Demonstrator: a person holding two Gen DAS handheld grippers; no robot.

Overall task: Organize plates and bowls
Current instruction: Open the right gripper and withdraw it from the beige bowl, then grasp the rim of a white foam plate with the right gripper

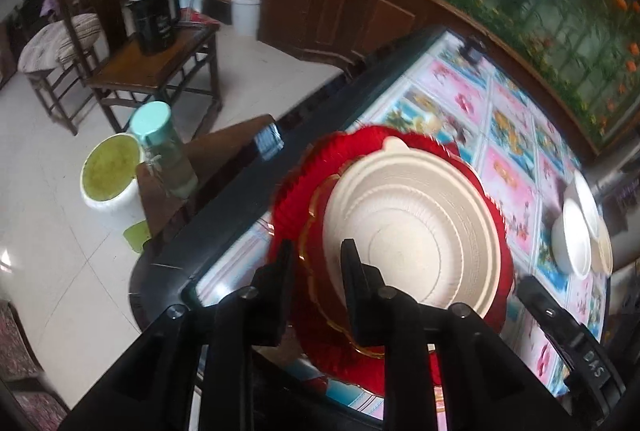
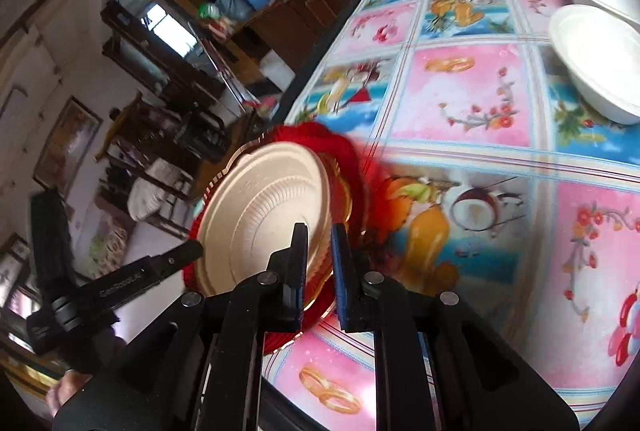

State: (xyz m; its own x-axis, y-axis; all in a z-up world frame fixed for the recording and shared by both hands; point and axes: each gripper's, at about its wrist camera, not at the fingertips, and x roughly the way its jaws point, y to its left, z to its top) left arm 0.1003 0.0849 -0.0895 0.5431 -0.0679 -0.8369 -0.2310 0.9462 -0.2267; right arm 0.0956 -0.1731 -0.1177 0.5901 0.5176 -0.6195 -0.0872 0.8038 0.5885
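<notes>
A stack of plates, a cream ridged plate [image 1: 412, 231] on red gold-rimmed plates [image 1: 296, 183], is held tilted above the table's near left corner. My left gripper [image 1: 316, 259] is shut on the stack's near edge. My right gripper [image 2: 320, 243] is shut on the stack's other edge, with the cream plate [image 2: 264, 215] and red plates [image 2: 352, 159] between its fingers. White bowls [image 2: 596, 59] sit at the table's far right; they also show in the left wrist view [image 1: 576, 235]. The left gripper shows in the right wrist view [image 2: 160, 263].
The table has a bright flowered cloth [image 2: 472, 103] and a dark rim [image 1: 240, 215]. Left of it stand a stool with a green-capped bottle [image 1: 160, 147], a white bucket [image 1: 108, 179], wooden chairs [image 1: 156, 63] and a cabinet [image 1: 352, 11].
</notes>
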